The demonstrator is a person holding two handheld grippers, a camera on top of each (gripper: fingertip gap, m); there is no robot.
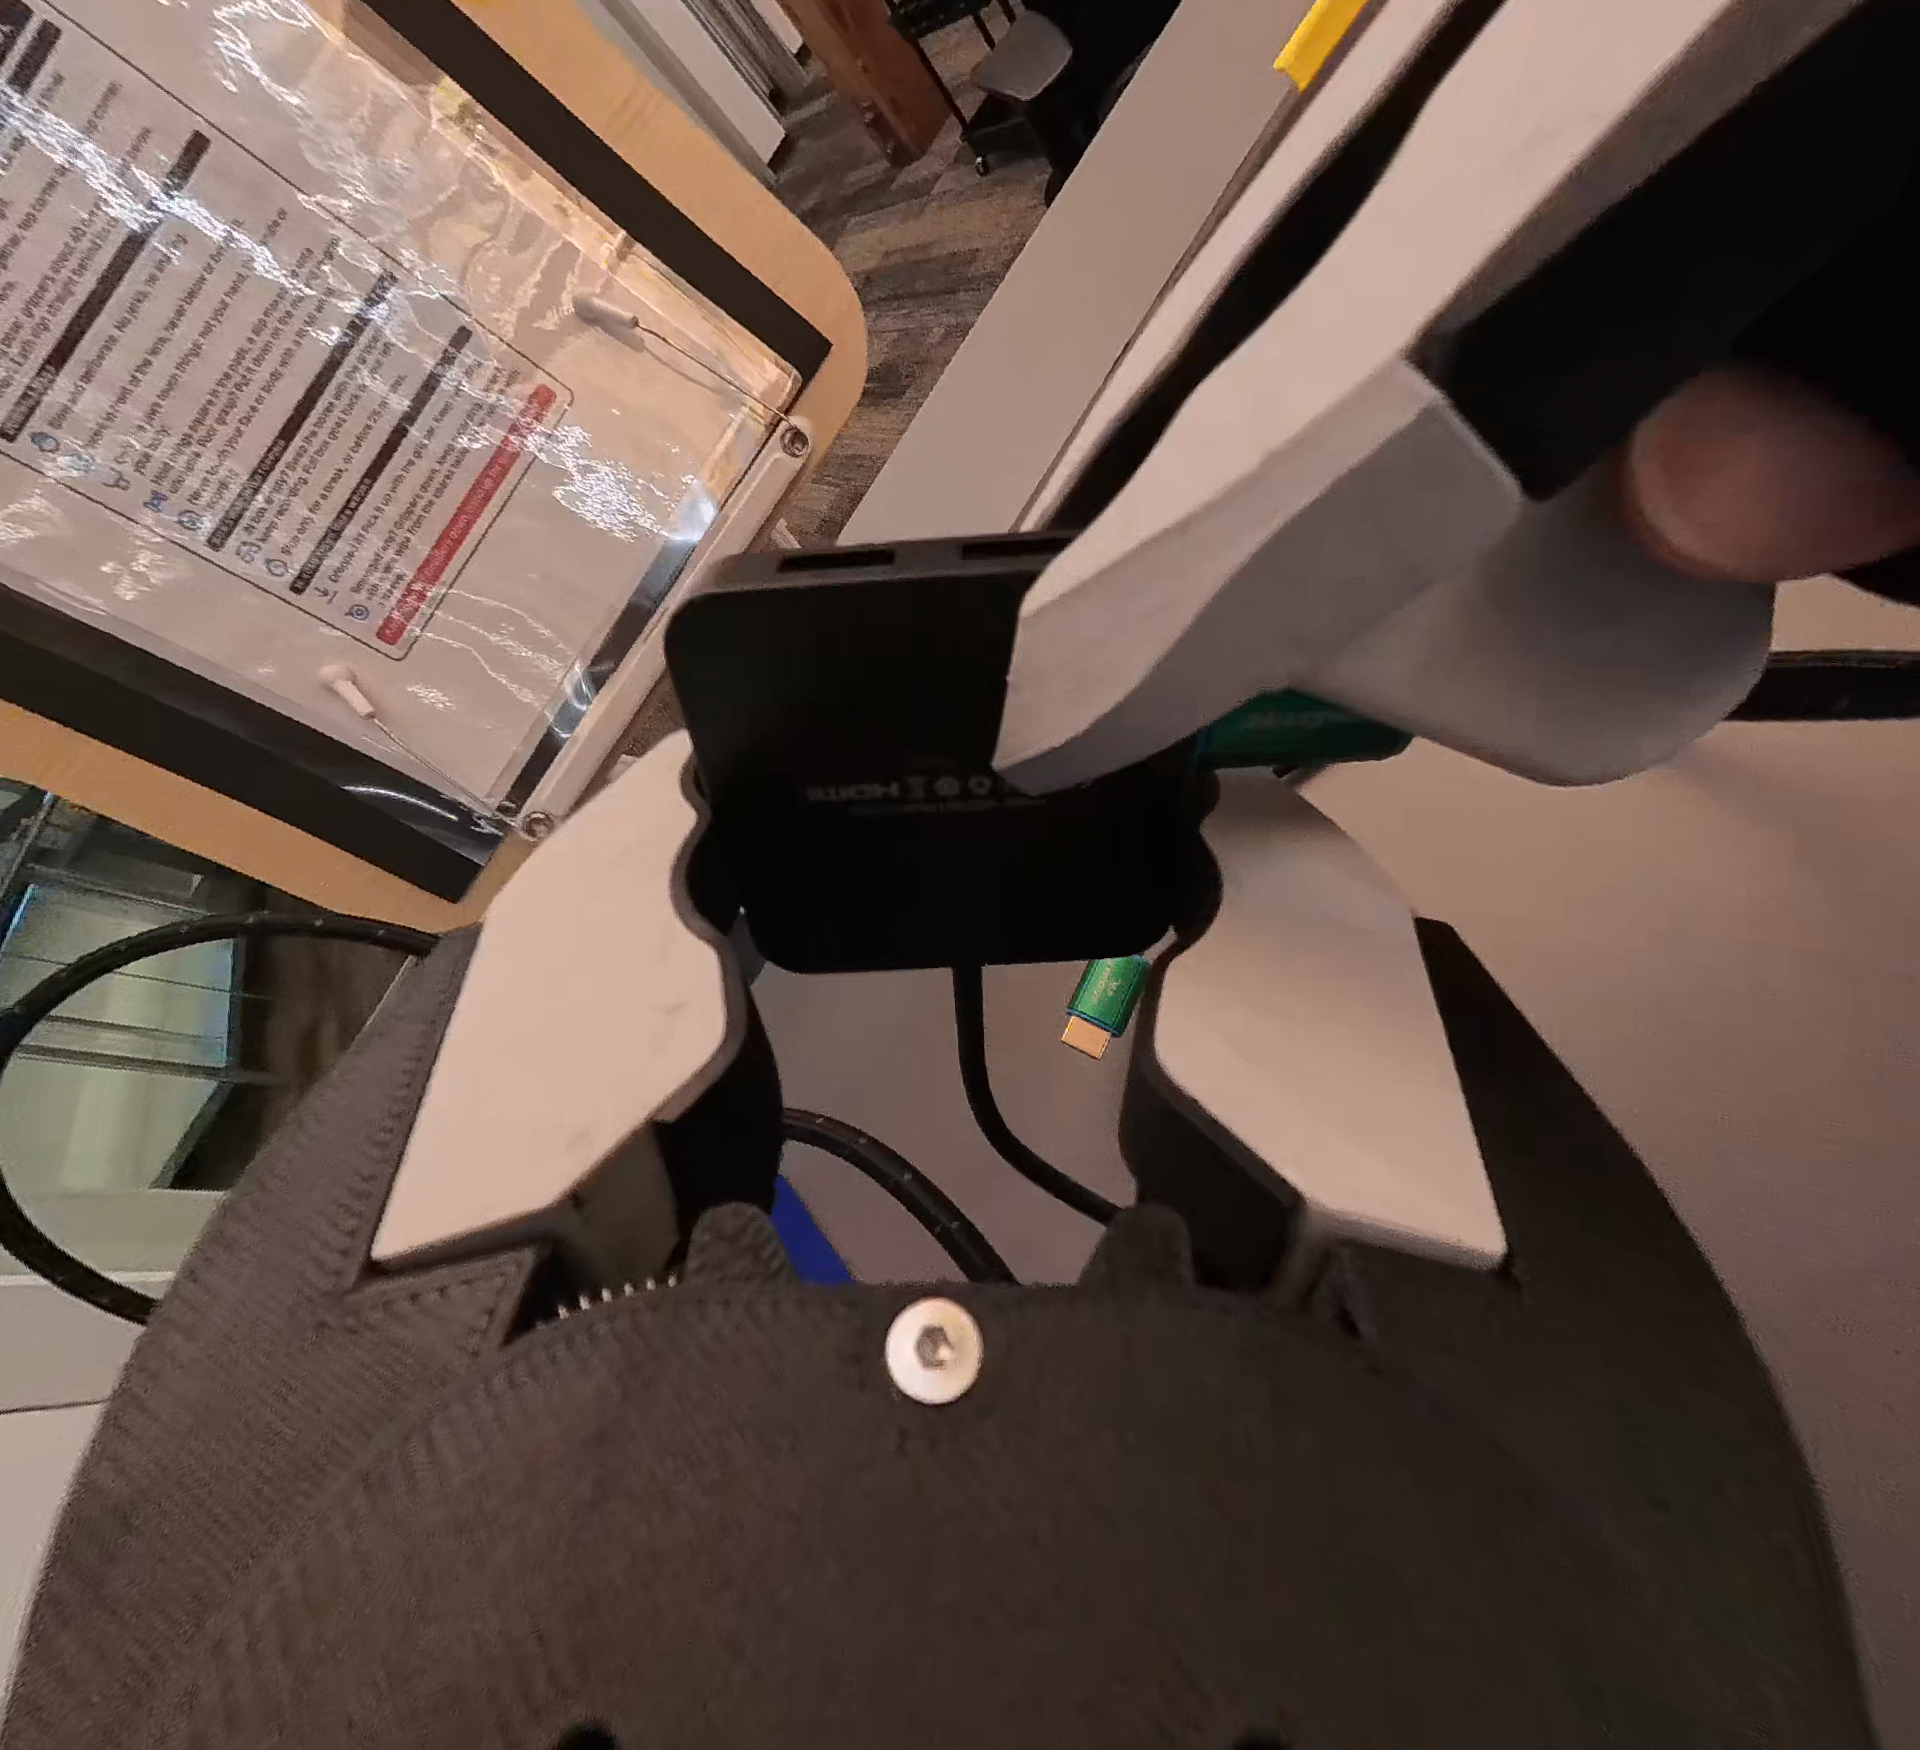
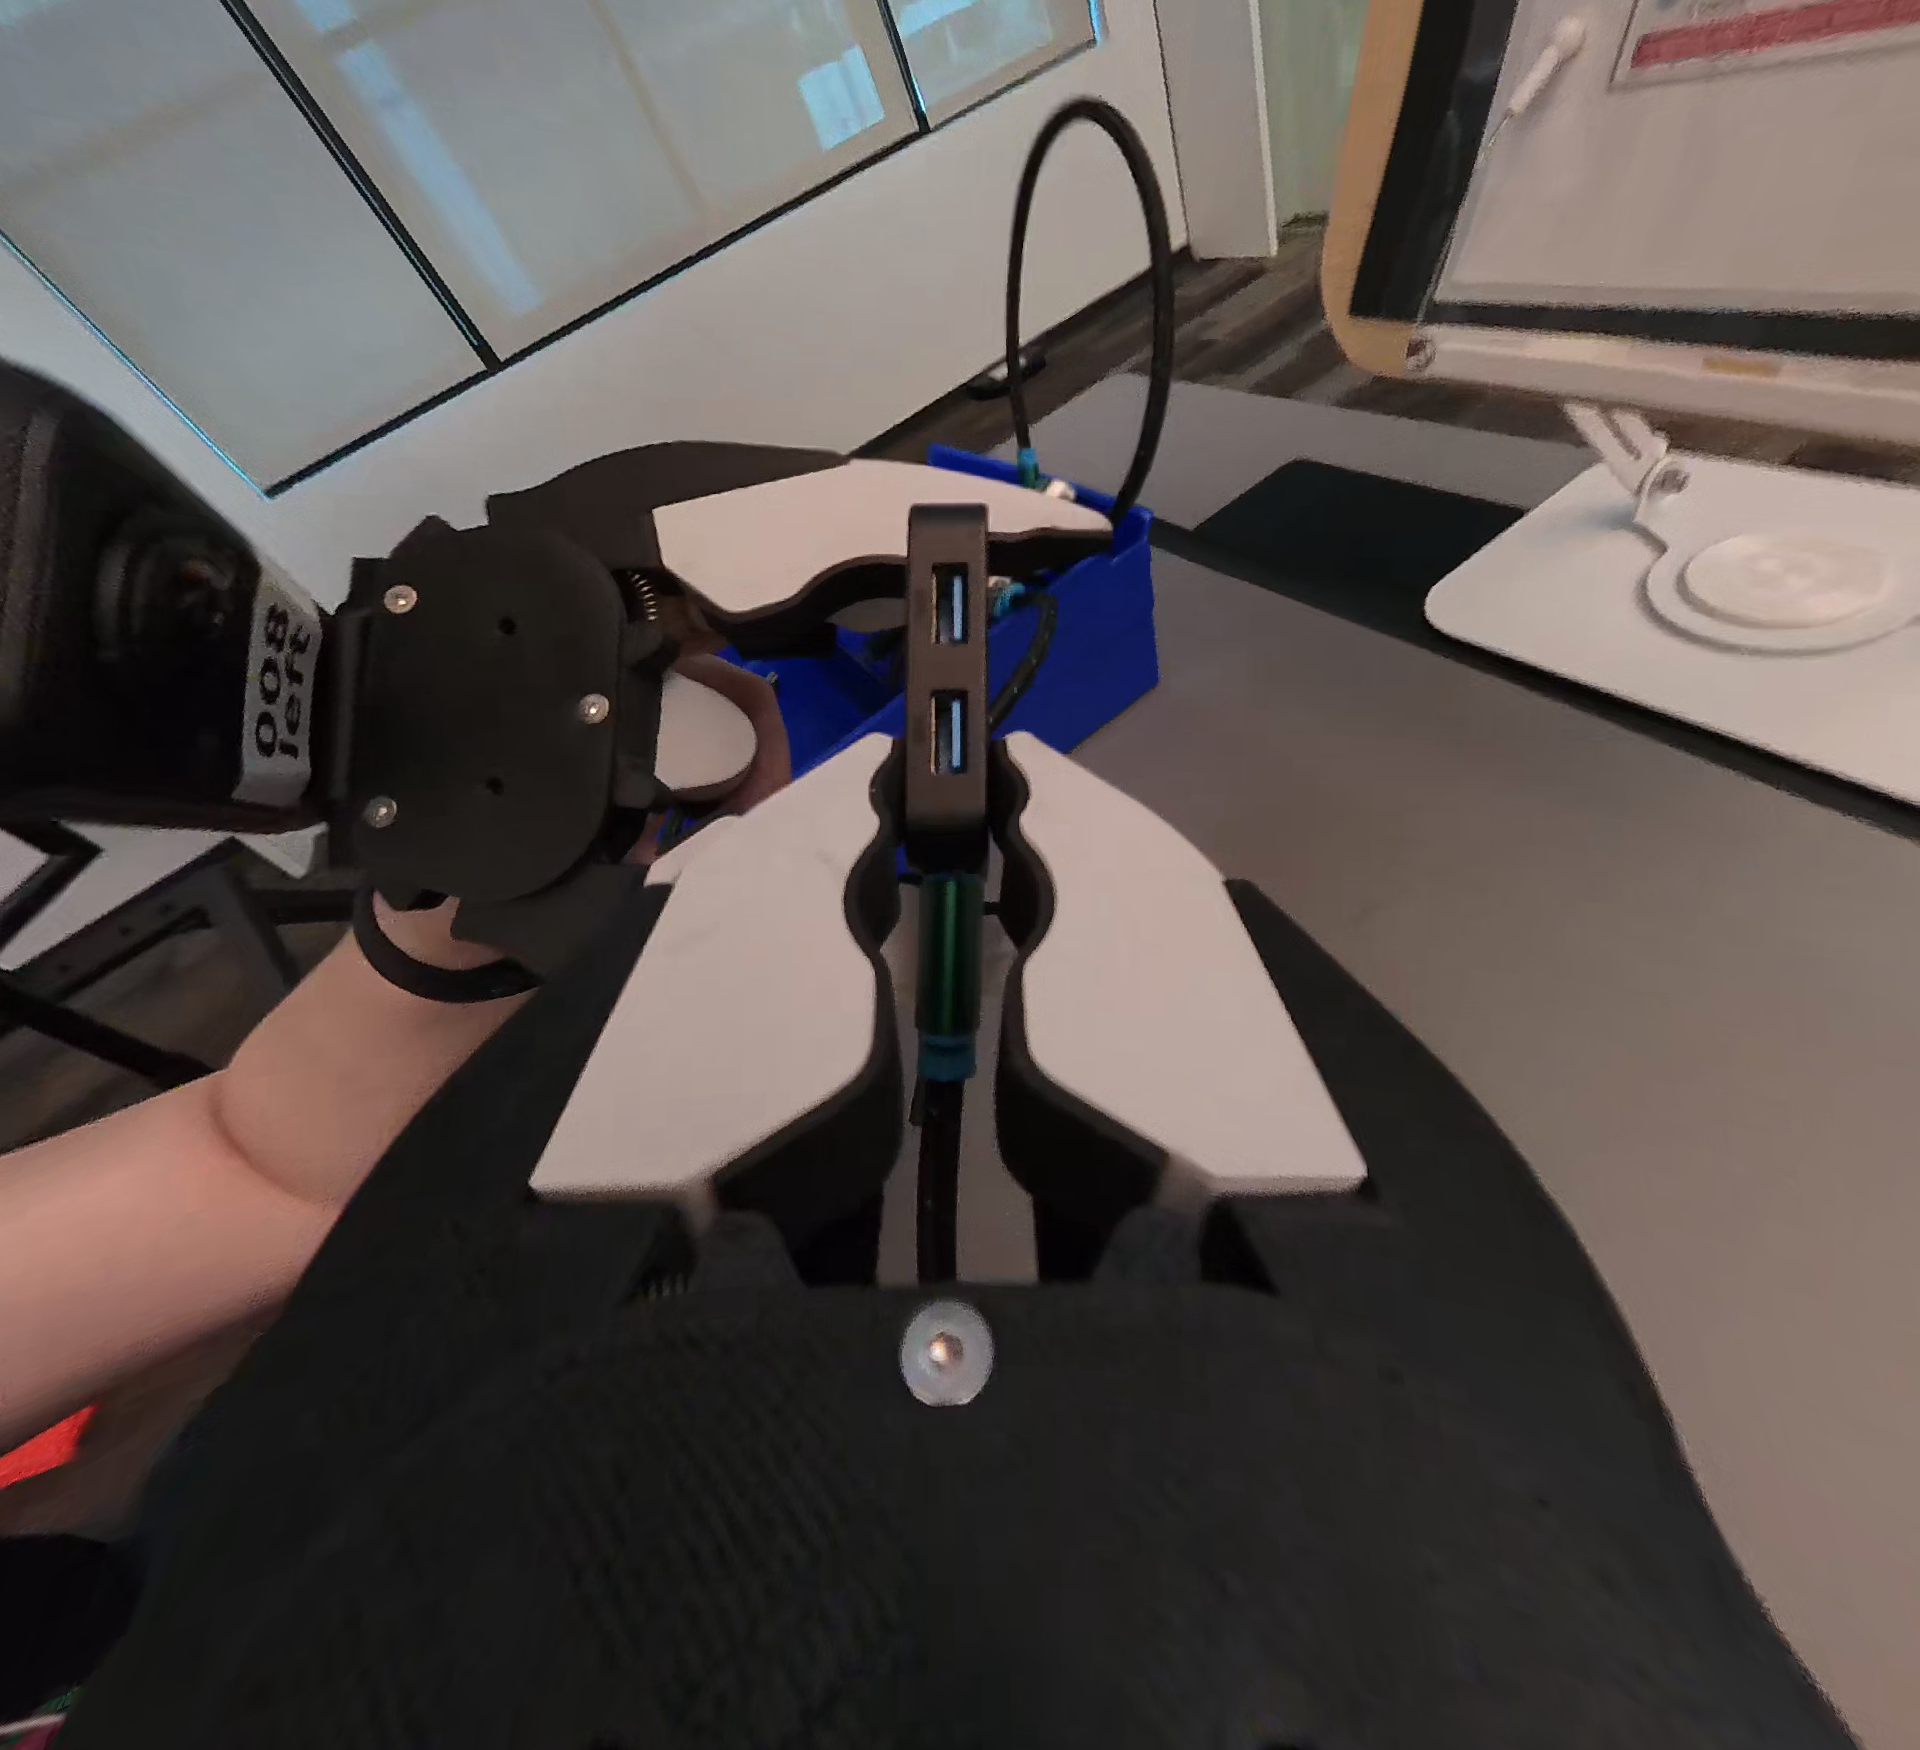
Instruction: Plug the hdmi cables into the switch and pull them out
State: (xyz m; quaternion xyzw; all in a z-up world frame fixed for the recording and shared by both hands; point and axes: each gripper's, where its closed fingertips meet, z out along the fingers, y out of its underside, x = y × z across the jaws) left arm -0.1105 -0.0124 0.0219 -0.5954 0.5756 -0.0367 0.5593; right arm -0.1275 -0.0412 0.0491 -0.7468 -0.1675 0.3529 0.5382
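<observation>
2 tools grip switch and green plug.

The blue bin and looping cable crowd behind the switch; grey tabletop rightward lies open.

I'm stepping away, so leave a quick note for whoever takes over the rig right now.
Left gripper: shut on the black switch, held above the table.
Right gripper: shut on the green HDMI plug, which sits at the switch's edge; how deep it is seated I cannot tell.
A second green plug lies loose on the grey table.
Left: the second cable, then pulling both out.
</observation>
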